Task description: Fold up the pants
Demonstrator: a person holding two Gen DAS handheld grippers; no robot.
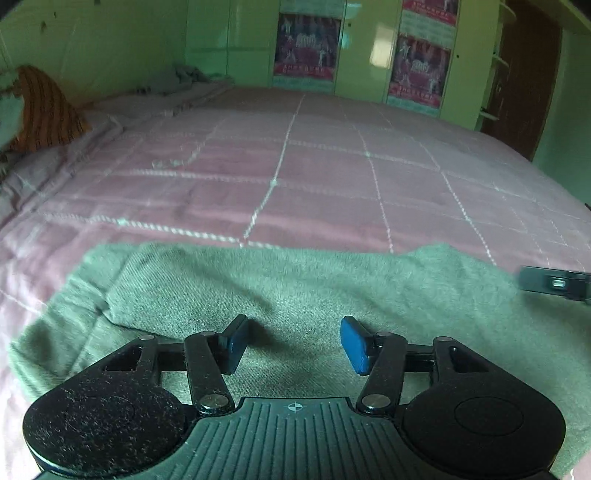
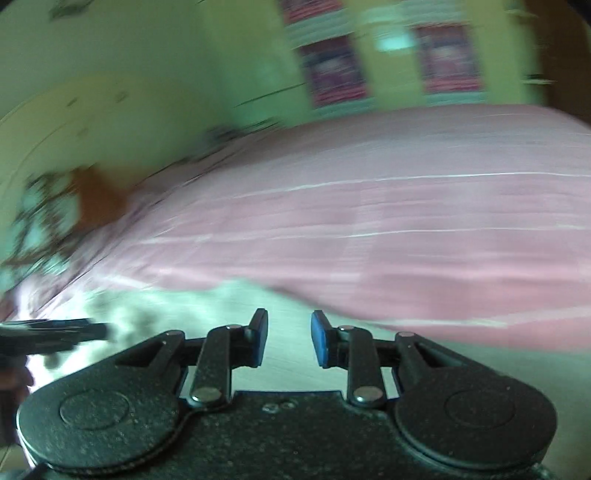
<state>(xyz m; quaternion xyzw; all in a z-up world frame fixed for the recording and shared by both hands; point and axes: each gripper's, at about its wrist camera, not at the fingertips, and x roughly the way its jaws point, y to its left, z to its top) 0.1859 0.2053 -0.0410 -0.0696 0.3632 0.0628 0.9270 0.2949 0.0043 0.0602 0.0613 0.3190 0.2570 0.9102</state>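
Grey-green pants (image 1: 280,295) lay folded flat on the near edge of the pink quilt (image 1: 295,177); left gripper (image 1: 293,345) hovered above them, jaws apart, empty — right gripper (image 2: 289,339) likewise parted, holding nothing.

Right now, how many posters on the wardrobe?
3 visible: one poster on the left door, one lower poster on the right door, one upper poster above it, cropped. More may be hidden.

I can read no text from here. The posters (image 1: 307,47) on the wardrobe doors (image 1: 364,51) carry lines of lettering, but it is too small in the left view and smeared in the right.
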